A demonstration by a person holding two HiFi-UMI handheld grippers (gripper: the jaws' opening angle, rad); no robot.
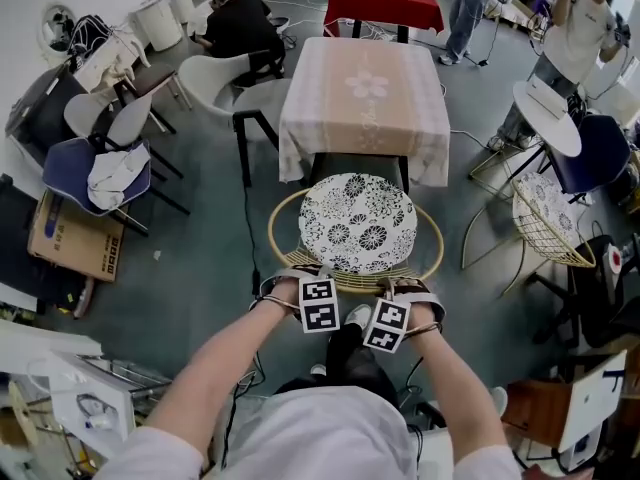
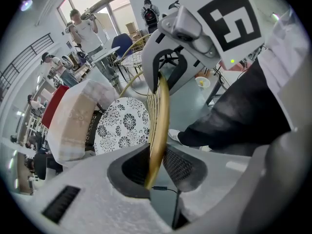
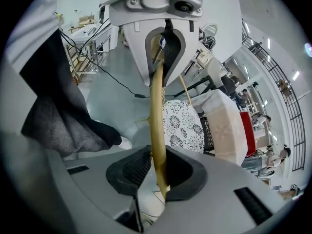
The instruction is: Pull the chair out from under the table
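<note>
A round rattan chair with a black-and-white flowered cushion (image 1: 357,223) stands in front of the table (image 1: 365,98), which has a pale pink cloth; the seat is out from under the tabletop. The near arc of its golden rim (image 1: 352,284) is held by both grippers. My left gripper (image 1: 305,276) is shut on the rim (image 2: 161,116), which runs between its pads. A short way to the right, my right gripper (image 1: 400,286) is shut on the same rim (image 3: 156,111). In each gripper view the other gripper shows at the top, clamped on the rim.
White and blue chairs (image 1: 95,168) and a cardboard box (image 1: 75,236) crowd the left. A wire chair (image 1: 548,223) and a round side table (image 1: 545,116) stand at the right. A red-clothed table (image 1: 385,3) and several people are behind. My own feet (image 1: 352,318) are just behind the chair.
</note>
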